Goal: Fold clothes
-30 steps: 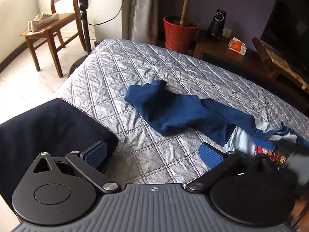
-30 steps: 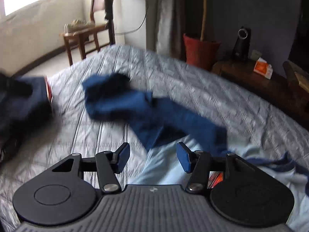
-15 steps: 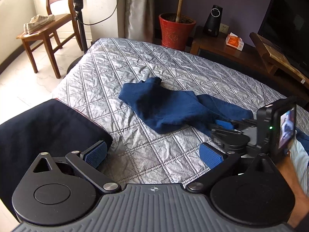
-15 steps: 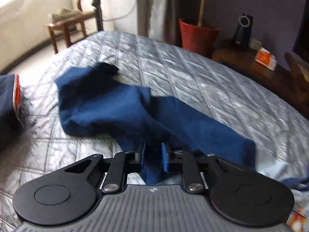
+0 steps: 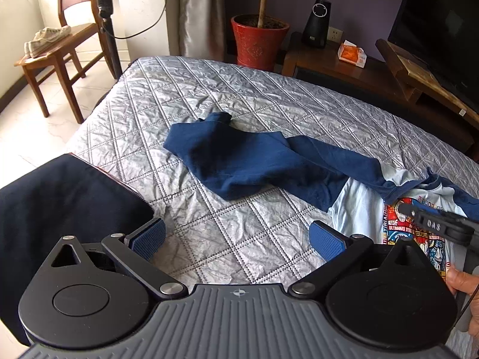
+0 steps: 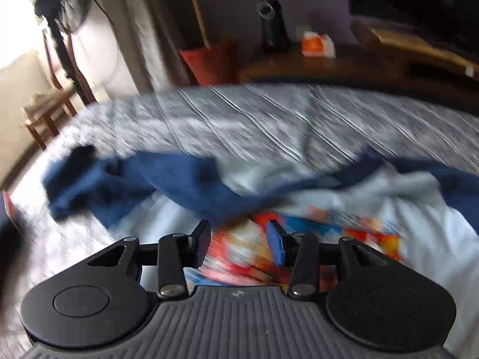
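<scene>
Sprawling across a grey quilted bed [image 5: 269, 95], a dark blue garment [image 5: 239, 161] lay crumpled at the middle of the left wrist view, its long sleeve trailing toward 3 o'clock over a pale blue T-shirt [image 5: 359, 209] with a bright printed panel. That shirt was cut off by the frame's right edge and partly hidden behind the claw hardware. The left claw [image 5: 238, 237] hung wide open above bare quilt at 6 o'clock, gripping nothing. A folded navy item [image 5: 69, 206] sat at 9 o'clock, its far side out of frame.

At 4 o'clock in that view, the right claw [image 5: 402, 208] showed only as a dark arm above the print, with a fingertip of the person's right hand [image 5: 462, 281] at the edge; its jaws could not be made out there.

The right wrist view was heavily smeared. Its claw [image 6: 238, 243] stood partly apart and was opening over the shirt's print, with no cloth seen pinched between the pads. The blue garment blurred toward 9 o'clock. Beyond the bed, a red pot [image 5: 259, 42], a chair [image 5: 60, 51] bearing shoes and a dark screen [image 5: 443, 24] were visible.
</scene>
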The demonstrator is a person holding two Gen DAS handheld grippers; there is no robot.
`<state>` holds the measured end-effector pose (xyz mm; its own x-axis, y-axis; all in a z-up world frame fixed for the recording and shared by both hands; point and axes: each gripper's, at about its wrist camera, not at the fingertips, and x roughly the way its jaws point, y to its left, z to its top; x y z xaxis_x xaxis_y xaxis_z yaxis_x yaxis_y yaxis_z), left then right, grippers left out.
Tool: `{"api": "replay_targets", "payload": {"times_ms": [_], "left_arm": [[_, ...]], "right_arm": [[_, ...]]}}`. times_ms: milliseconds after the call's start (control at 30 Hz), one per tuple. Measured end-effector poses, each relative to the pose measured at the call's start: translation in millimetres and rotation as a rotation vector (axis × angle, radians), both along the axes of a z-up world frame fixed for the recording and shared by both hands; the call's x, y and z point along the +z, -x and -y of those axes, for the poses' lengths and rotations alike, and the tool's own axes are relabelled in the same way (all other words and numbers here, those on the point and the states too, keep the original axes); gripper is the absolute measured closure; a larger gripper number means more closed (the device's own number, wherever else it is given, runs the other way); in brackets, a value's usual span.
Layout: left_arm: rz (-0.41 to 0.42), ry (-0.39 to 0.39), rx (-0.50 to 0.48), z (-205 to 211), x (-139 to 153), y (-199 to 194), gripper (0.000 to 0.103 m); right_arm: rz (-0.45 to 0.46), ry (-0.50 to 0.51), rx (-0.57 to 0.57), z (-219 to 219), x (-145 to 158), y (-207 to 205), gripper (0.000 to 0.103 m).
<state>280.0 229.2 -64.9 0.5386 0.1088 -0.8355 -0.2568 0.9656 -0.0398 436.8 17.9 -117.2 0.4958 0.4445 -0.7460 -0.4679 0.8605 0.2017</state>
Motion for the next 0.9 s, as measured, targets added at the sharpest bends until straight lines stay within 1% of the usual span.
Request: {"api": "replay_targets", "payload": {"times_ms": [67,233,267,300,400,500,567,600,633,667,700,733,833,900], "left_arm": [[-0.006,-0.009,-0.010,6,-2,-2,0.000],[-0.023,-0.032,-0.040,22,-8,-5,0.001],[-0.026,-0.036,-0.047,25,-10,-6,0.001],[-0.030,-0.040,-0.054,28,-11,-7,0.001],[-0.043,-0.049,-0.082,39,-16,-8,0.000],[-0.054,-0.069,-0.127,53,-20,-8,0.001],[-0.056,-0.076,-0.140,57,-21,-8,0.001],[-0.055,-0.075,-0.139,57,-21,-8,0.001],[-0.055,-0.073,-0.138,57,-21,-8,0.001],[-0.055,-0.072,-0.138,58,-22,-9,0.000],[-0.054,-0.070,-0.137,58,-22,-9,0.000],[-0.055,-0.071,-0.135,58,-22,-9,0.000],[-0.057,-0.071,-0.132,58,-22,-9,0.000],[-0.059,-0.074,-0.137,60,-22,-9,0.000]], "right_arm": [[-0.015,-0.007,0.017,3,-6,-4,0.064],[0.075,0.101,0.091,-25,-10,-21,0.062],[0.099,0.127,0.088,-29,-11,-26,0.064],[0.122,0.154,0.084,-32,-12,-31,0.064],[0.206,0.191,0.003,-39,-8,-57,0.063],[0.255,0.115,-0.148,-24,2,-85,0.062],[0.244,-0.014,-0.265,-1,14,-94,0.055],[0.230,-0.087,-0.319,12,18,-97,0.053],[0.223,-0.133,-0.352,23,20,-96,0.049],[0.219,-0.131,-0.350,26,20,-93,0.046],[0.212,-0.103,-0.310,25,19,-88,0.046],[0.212,-0.071,-0.243,22,19,-79,0.047],[0.208,-0.036,-0.082,21,14,-42,0.047],[0.124,-0.025,0.005,12,0,-34,0.051]]}}
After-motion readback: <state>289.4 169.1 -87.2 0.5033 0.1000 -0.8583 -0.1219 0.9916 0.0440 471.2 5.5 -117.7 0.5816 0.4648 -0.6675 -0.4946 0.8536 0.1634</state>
